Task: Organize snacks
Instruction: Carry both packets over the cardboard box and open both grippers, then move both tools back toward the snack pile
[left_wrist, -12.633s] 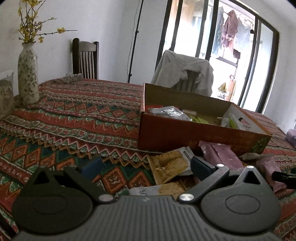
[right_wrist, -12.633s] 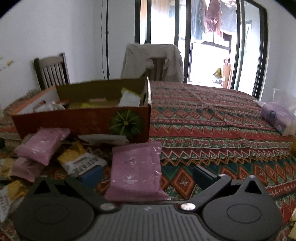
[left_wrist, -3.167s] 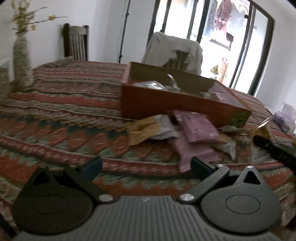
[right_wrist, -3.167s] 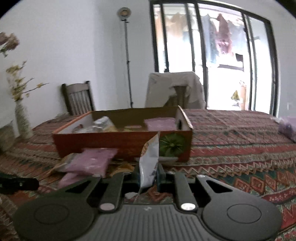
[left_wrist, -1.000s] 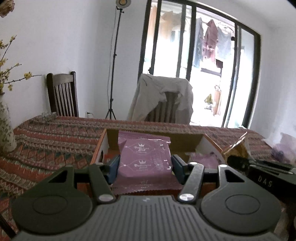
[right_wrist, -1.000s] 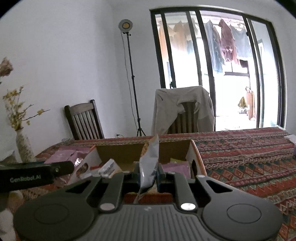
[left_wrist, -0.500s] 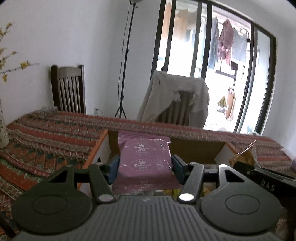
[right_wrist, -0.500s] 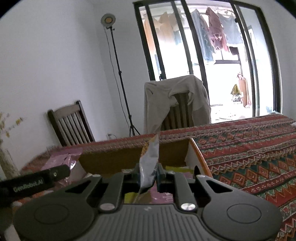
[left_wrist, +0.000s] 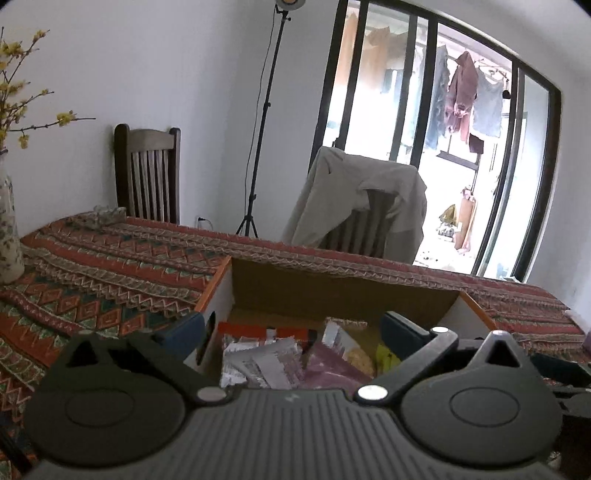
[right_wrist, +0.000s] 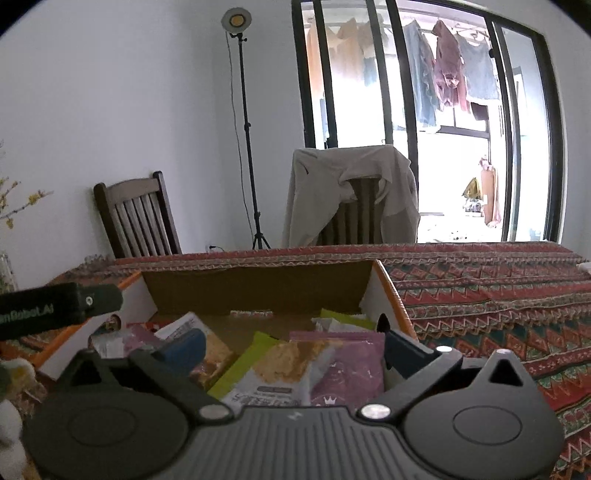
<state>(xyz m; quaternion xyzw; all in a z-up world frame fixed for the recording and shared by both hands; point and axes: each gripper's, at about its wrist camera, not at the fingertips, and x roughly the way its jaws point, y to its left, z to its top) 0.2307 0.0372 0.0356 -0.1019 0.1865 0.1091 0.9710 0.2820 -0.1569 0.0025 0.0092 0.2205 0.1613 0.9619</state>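
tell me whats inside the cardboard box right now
The cardboard box holds loose snack packets: a pink packet, a lime-green one, a white-and-tan one and silvery wrappers. The overlapping packets hide whatever lies beneath.

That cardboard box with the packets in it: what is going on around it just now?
A person is sorting snack packets into the cardboard box on the patterned tablecloth. Both tools hang over it: the left hand-held gripper and the right hand-held gripper are opening, with nothing between their fingers. A purple packet and a yellow-and-white packet lie in the box below the right one.
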